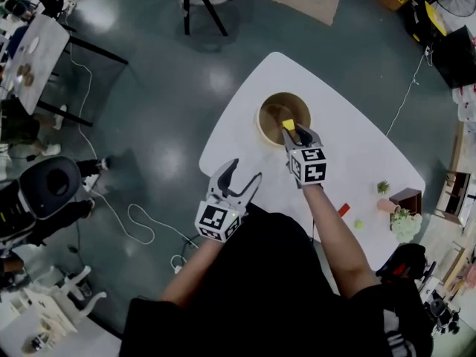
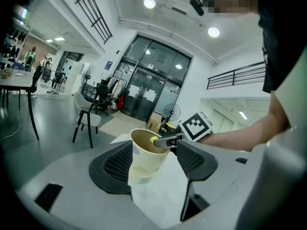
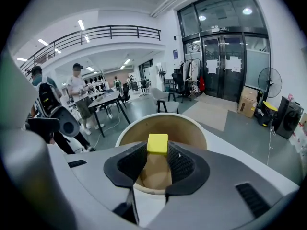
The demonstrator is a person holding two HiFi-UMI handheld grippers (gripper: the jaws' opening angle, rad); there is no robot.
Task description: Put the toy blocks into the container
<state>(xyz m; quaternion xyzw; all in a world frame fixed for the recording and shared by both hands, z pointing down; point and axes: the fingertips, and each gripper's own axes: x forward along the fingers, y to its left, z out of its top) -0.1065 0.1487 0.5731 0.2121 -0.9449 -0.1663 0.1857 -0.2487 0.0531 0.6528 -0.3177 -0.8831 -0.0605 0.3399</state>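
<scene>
Head view: right hand-held gripper [image 1: 297,134] pinched yellow block [image 1: 288,124] above container [image 1: 272,110]; left hand-held gripper [image 1: 239,178] at container's 7 o'clock.
Left gripper view: jaws spread, empty.
Right gripper view: block nipped at jaw tips by flat sides; prob. light, stiff, smooth.

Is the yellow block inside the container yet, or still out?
Out. The right gripper has its jaws clamped on the yellow block, which hangs over the open mouth of the container, not yet released.
</scene>
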